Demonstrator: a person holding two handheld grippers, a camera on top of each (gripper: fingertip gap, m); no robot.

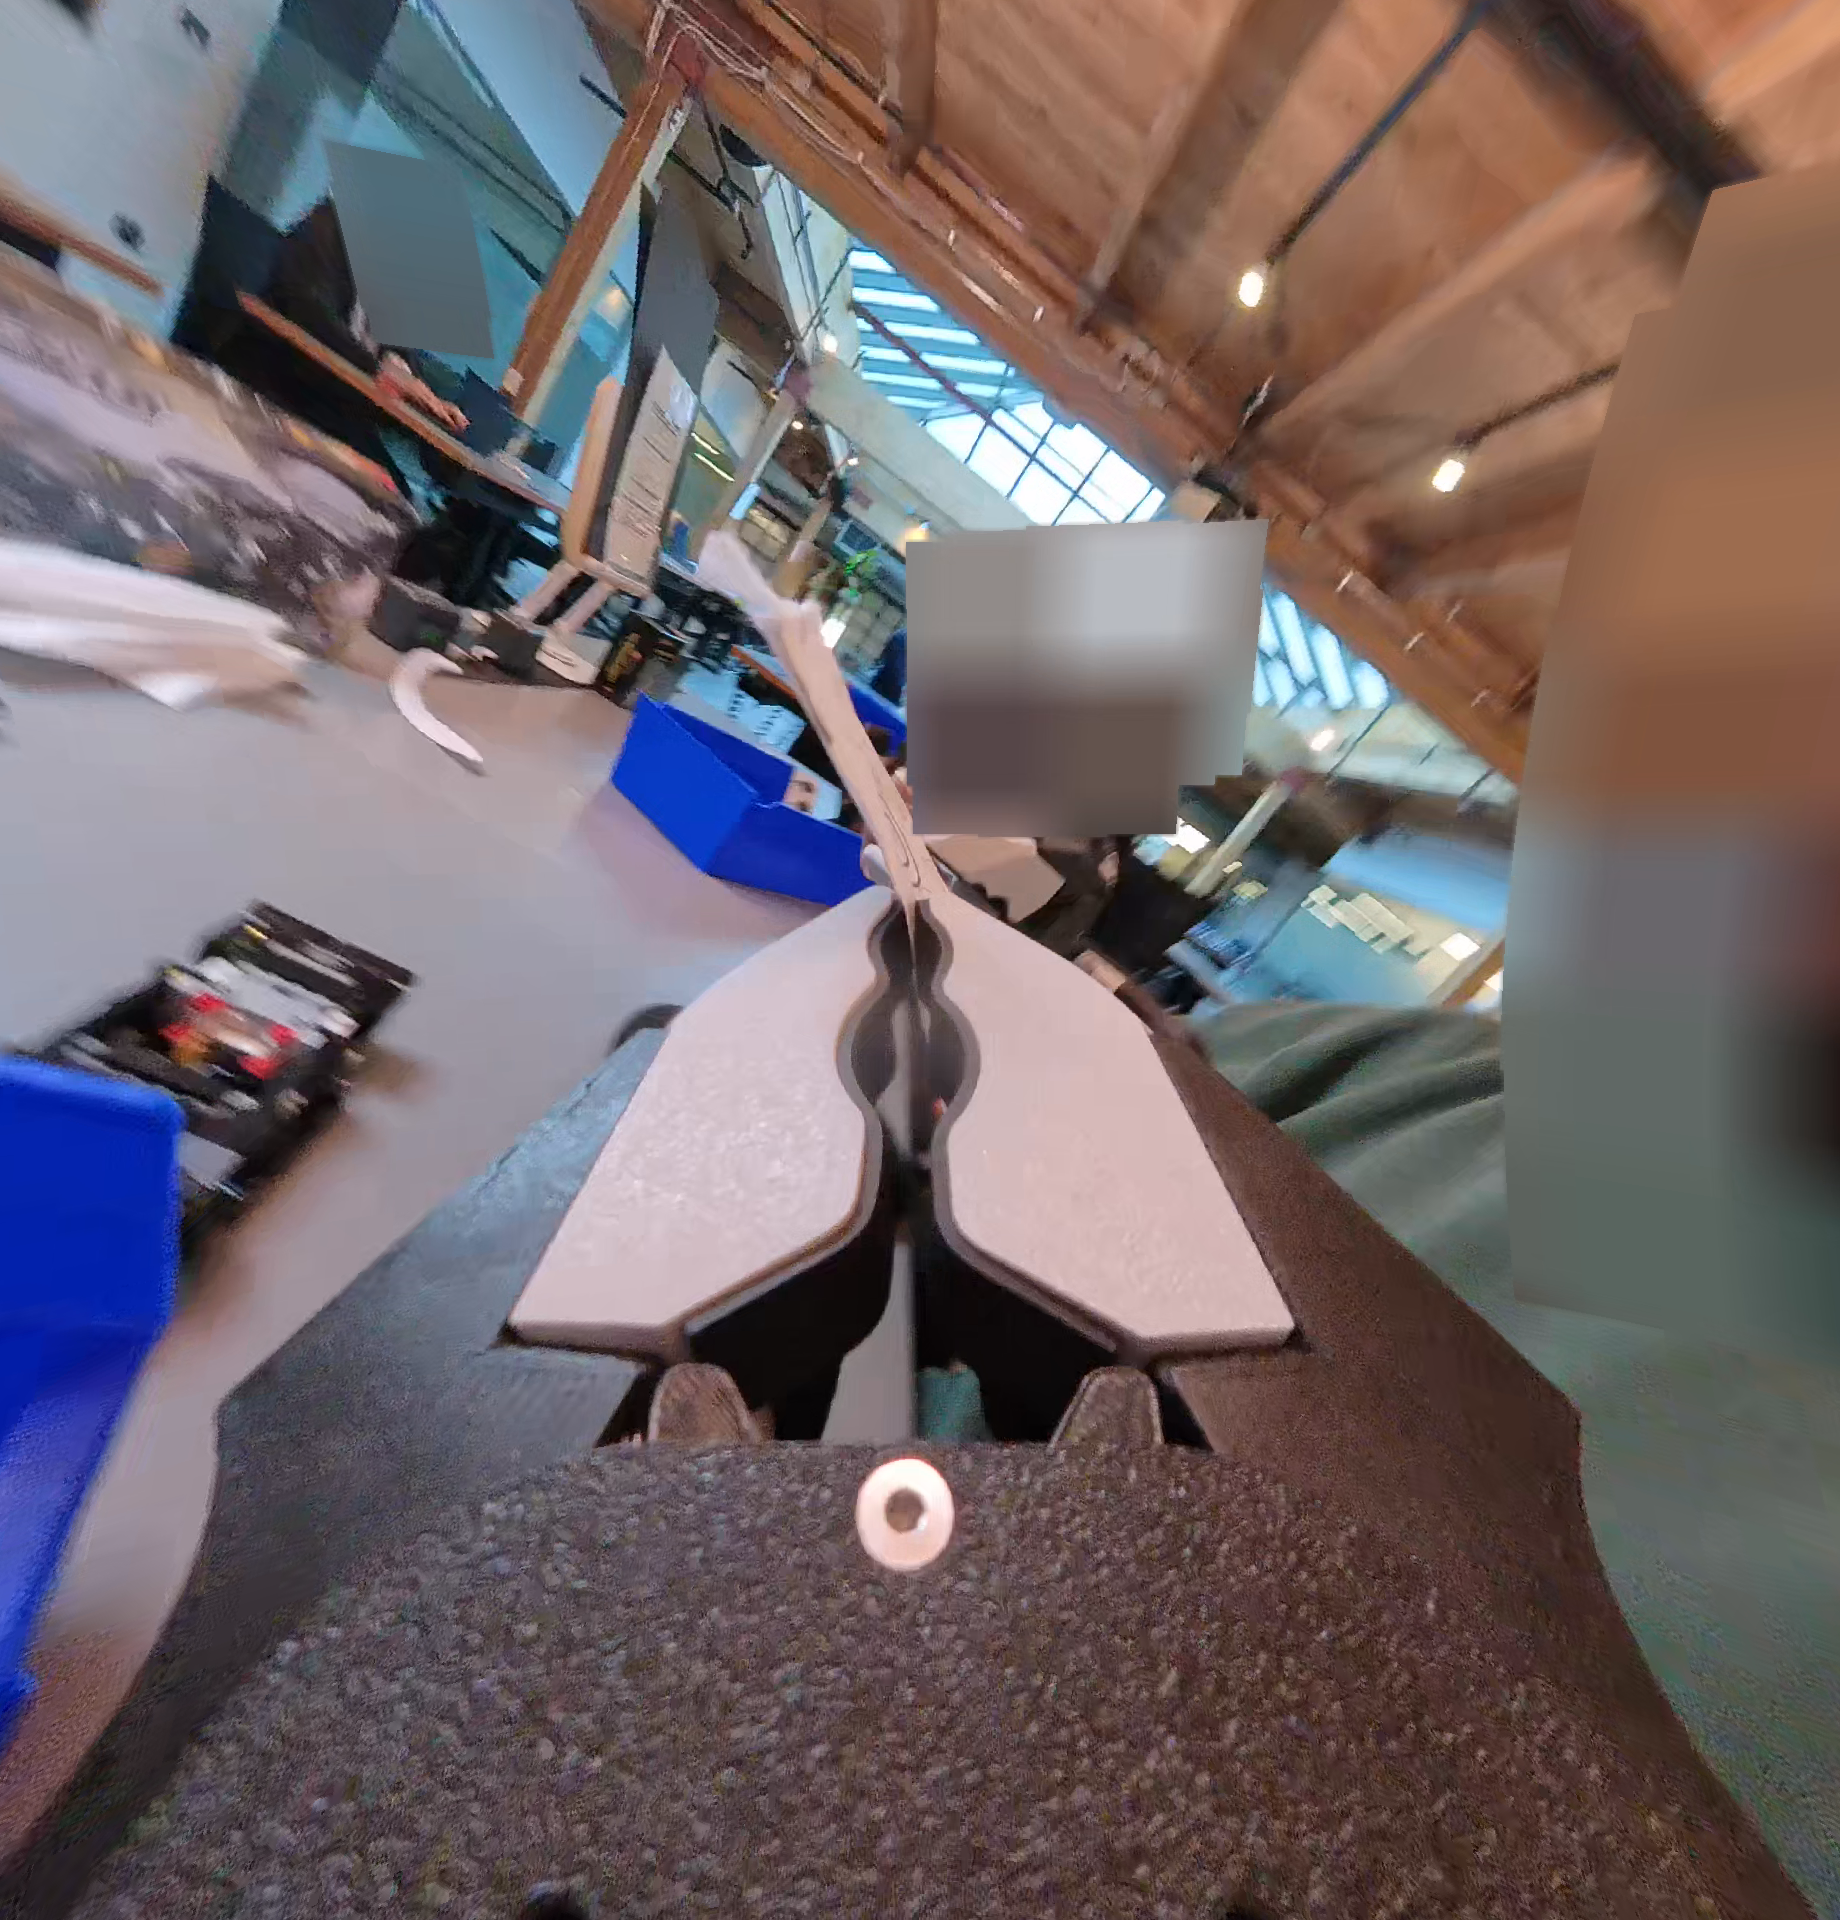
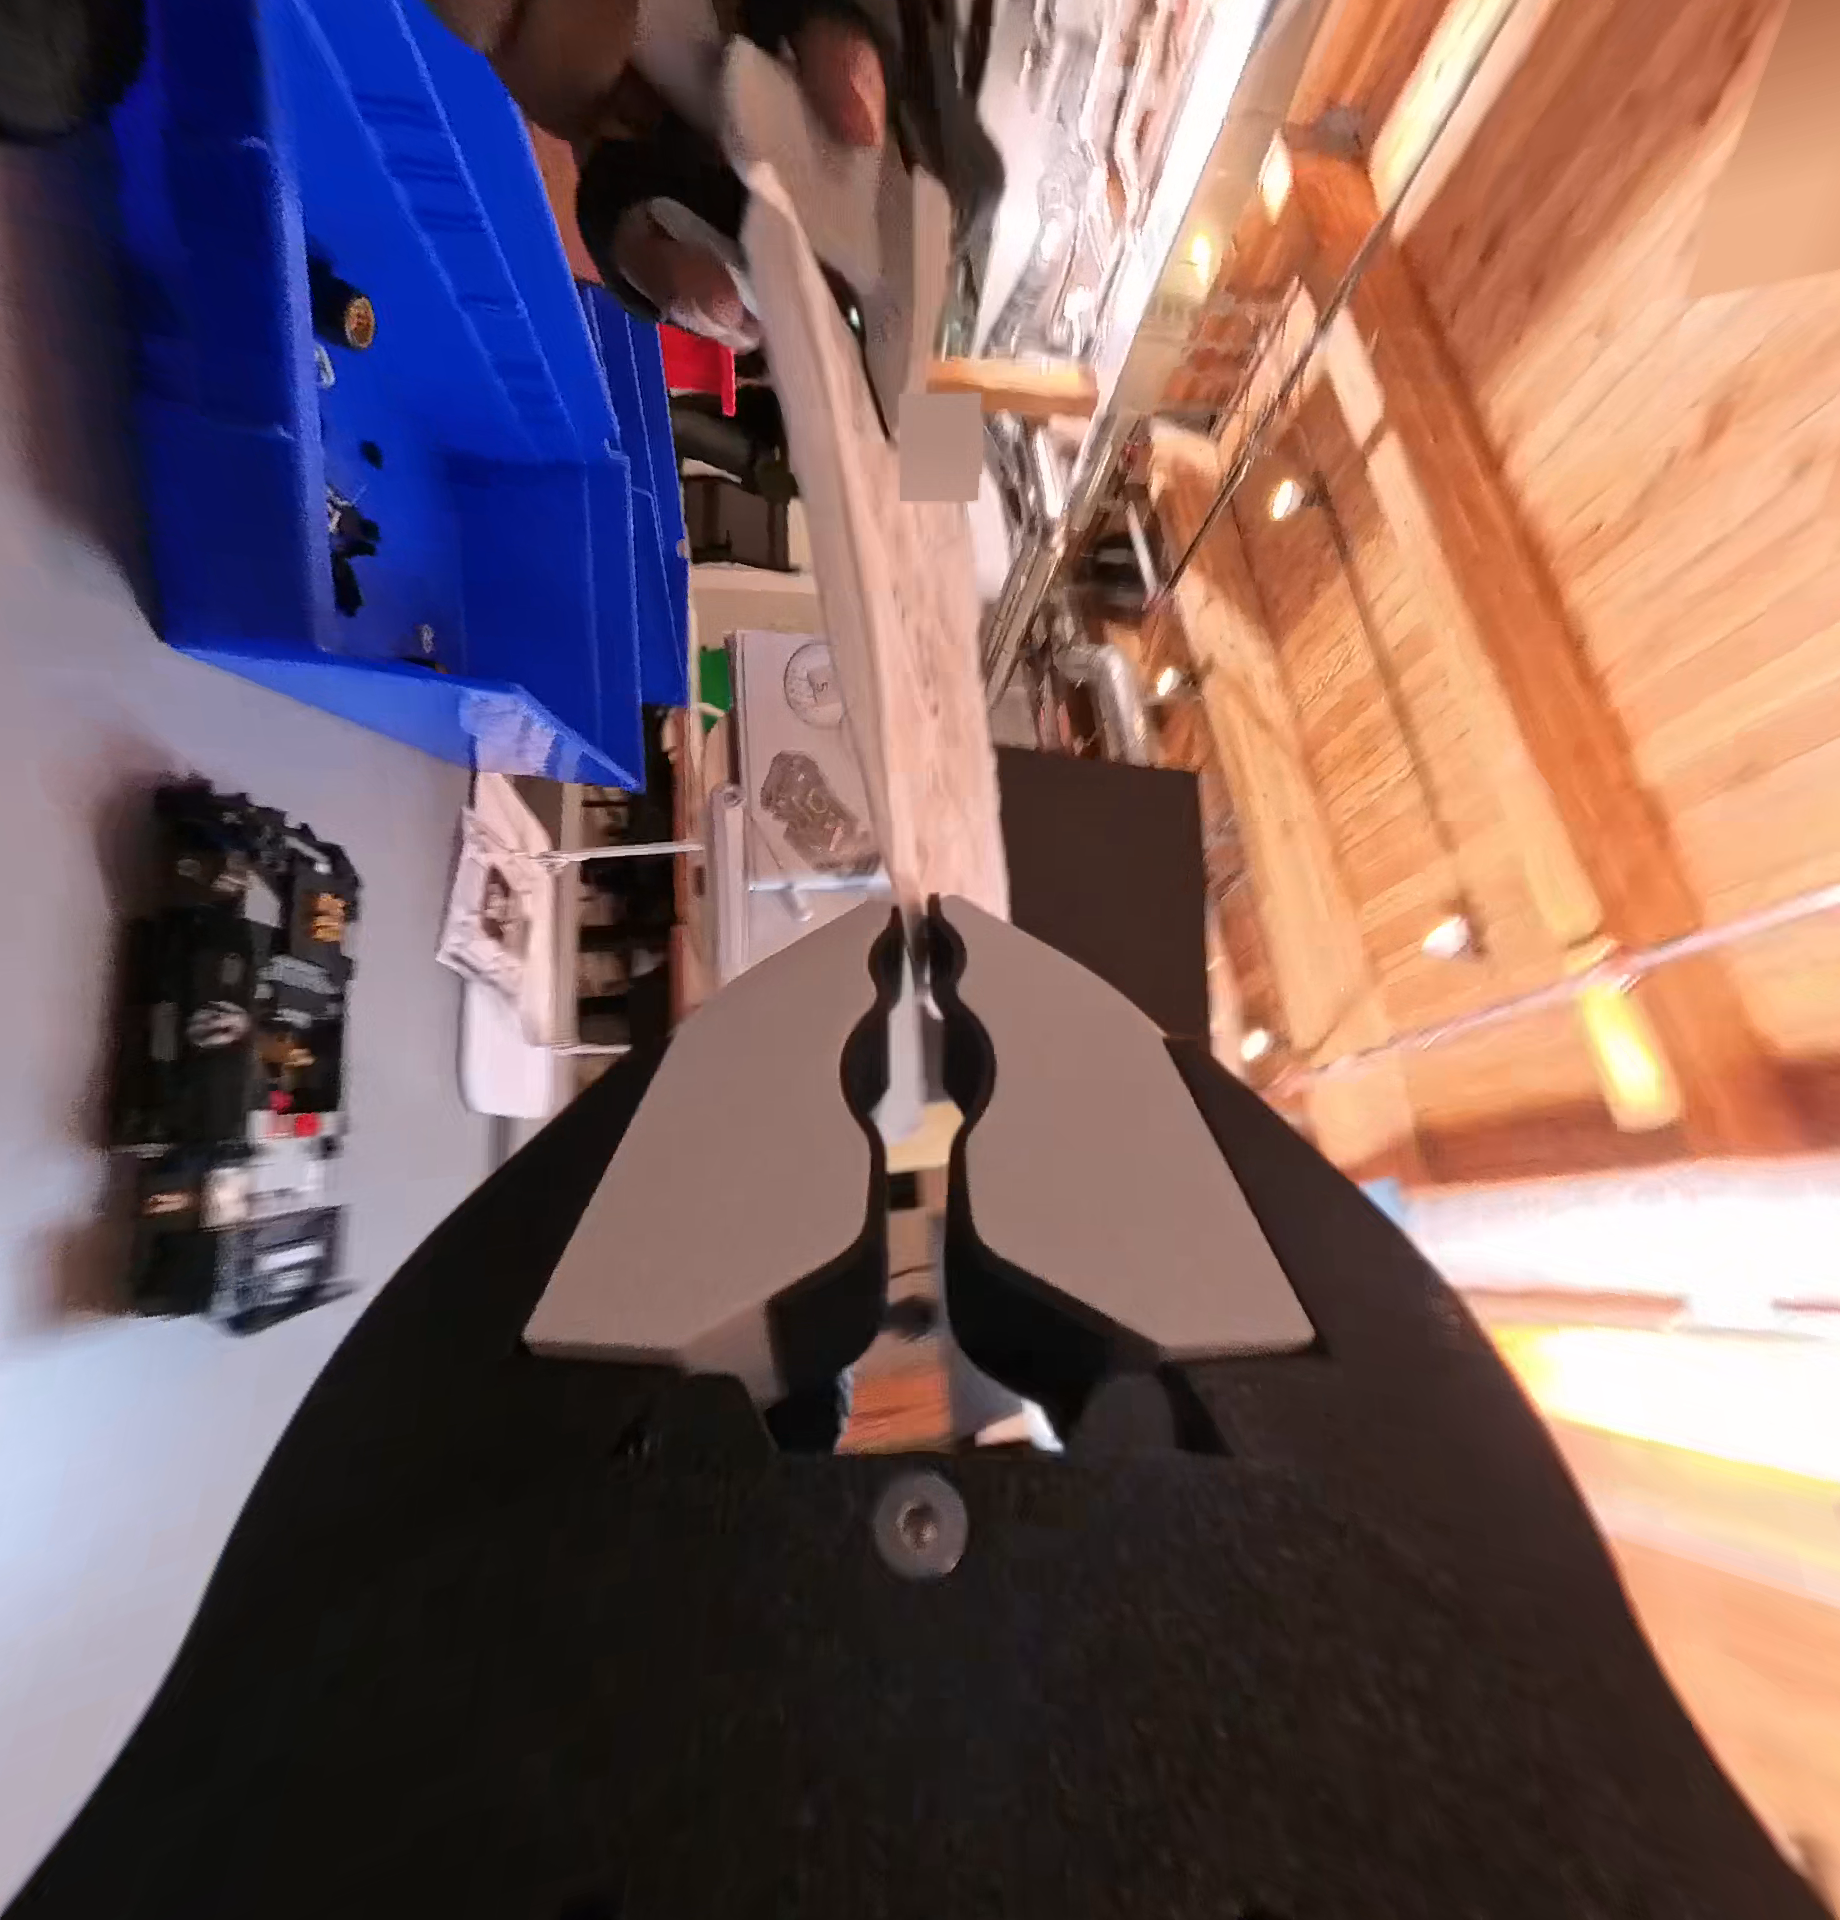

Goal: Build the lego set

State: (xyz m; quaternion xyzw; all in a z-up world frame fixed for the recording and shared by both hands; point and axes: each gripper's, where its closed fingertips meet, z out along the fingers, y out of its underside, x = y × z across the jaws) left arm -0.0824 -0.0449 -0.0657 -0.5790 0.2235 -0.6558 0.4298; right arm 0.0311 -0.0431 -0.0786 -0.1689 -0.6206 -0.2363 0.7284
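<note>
In the left wrist view, the left gripper (image 1: 911, 920) pinches a thin white bag (image 1: 791, 644) by its edge, lifted clear of the counter (image 1: 376, 810), probably to tear it open. The black lego model (image 1: 261, 1008) lies there beside a blue bin (image 1: 718, 800).

In the right wrist view, the right gripper (image 2: 914, 914) clamps the same bag (image 2: 864, 499) edge-on, likely pulling against the other; the model (image 2: 241, 1060) sits below the bin (image 2: 376, 364).

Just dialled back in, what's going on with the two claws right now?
Both claws are lifted off the grey table and pinching a thin white paper bag between them. The left claw is shut on one end of the white paper bag; the right claw grips it too, seen edge-on. The partly built black lego car sits untouched on the table beside the blue plastic bins. Nobody is working on the car at this moment.
</note>
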